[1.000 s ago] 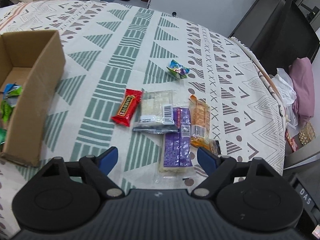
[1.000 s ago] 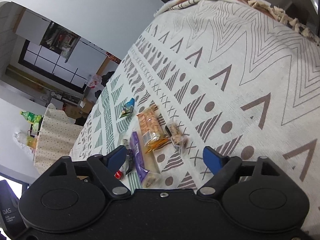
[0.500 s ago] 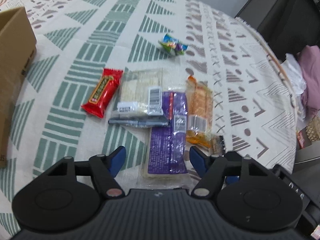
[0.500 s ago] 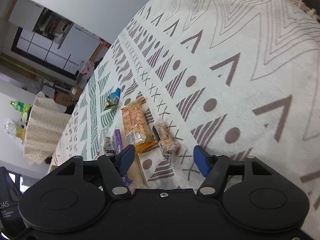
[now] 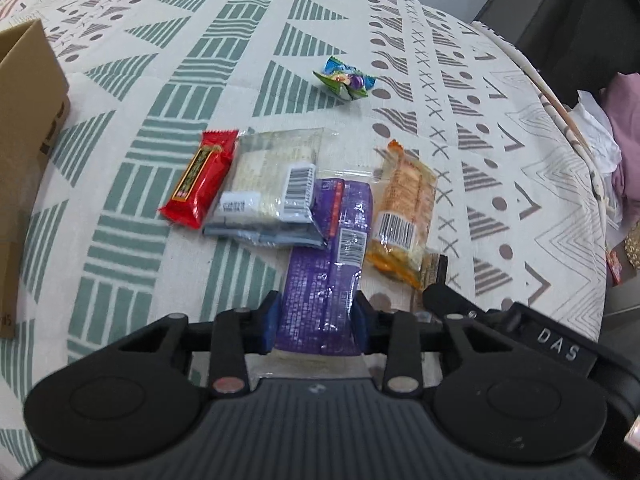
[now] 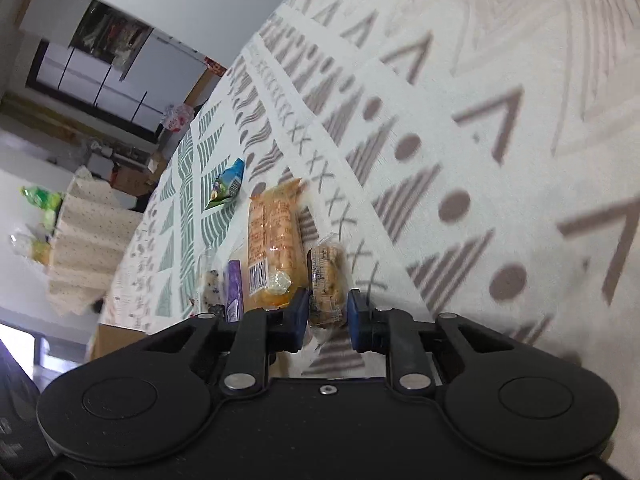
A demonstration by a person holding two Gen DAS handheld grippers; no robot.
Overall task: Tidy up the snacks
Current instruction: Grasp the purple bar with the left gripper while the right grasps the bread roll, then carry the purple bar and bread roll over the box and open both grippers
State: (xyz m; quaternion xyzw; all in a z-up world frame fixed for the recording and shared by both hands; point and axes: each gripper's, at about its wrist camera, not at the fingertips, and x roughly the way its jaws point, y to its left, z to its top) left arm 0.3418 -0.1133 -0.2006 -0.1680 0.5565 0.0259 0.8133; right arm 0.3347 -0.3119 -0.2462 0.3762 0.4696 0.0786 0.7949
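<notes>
Several snacks lie together on the patterned cloth. In the left wrist view my left gripper [image 5: 316,326] is shut on the near end of a purple packet [image 5: 332,256]. Beside it lie a red bar [image 5: 202,178], a clear packet with barcodes [image 5: 276,182] and an orange cracker pack [image 5: 404,208]. A green-blue candy [image 5: 346,80] lies farther back. In the right wrist view my right gripper [image 6: 328,316] is shut on a small brown nut bar [image 6: 326,280], with the orange cracker pack [image 6: 274,240] just left of it.
A cardboard box [image 5: 24,120] stands at the left edge of the left wrist view. The table's right edge [image 5: 580,152] drops to a pile of pink and white cloth [image 5: 616,128]. The right gripper's body [image 5: 520,332] sits close to my left gripper.
Both grippers moved forward and down to the snacks and closed. The left one closed on the purple packet, the right one on the small nut bar.
</notes>
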